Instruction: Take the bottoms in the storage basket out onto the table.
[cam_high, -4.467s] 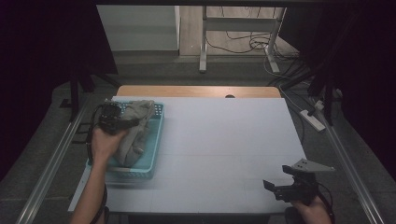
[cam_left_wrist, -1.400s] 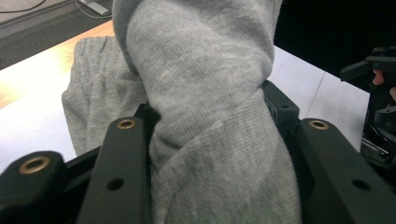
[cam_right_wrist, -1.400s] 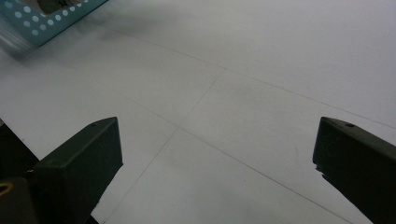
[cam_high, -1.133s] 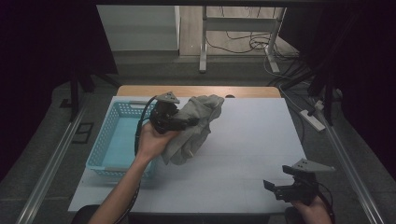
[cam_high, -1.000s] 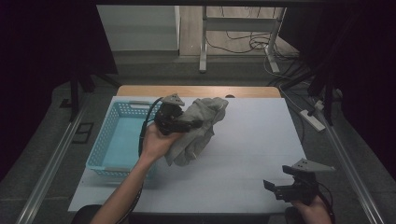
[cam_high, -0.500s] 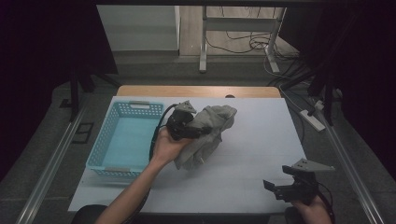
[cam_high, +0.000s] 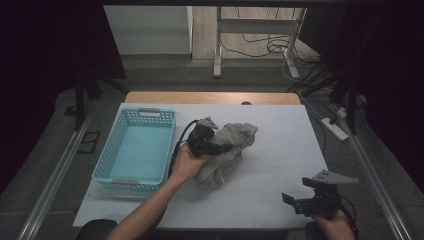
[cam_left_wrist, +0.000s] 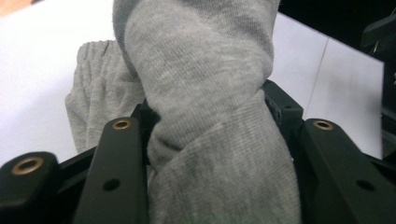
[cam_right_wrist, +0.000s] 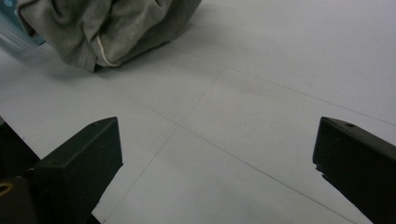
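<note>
A crumpled grey garment (cam_high: 225, 152) lies bunched on the white table (cam_high: 280, 130), right of the basket. My left gripper (cam_high: 222, 148) is shut on a fold of it. In the left gripper view the grey cloth (cam_left_wrist: 205, 93) is pinched between the two black jaws and rises above them. My right gripper (cam_high: 295, 202) rests near the table's front right edge, open, with nothing between its jaws. In the right gripper view the garment (cam_right_wrist: 107, 28) lies ahead at upper left, with my right gripper (cam_right_wrist: 217, 154) spread wide over bare table.
A light blue plastic basket (cam_high: 102, 170) stands at the table's left side with nothing visible inside. A wooden strip (cam_high: 210, 97) borders the far edge. Cables and a power strip (cam_high: 335, 127) lie on the floor to the right.
My left gripper lifted the grey garment out of the blue basket and carried it right, lowering it onto the table's middle. The right gripper has stayed still.
</note>
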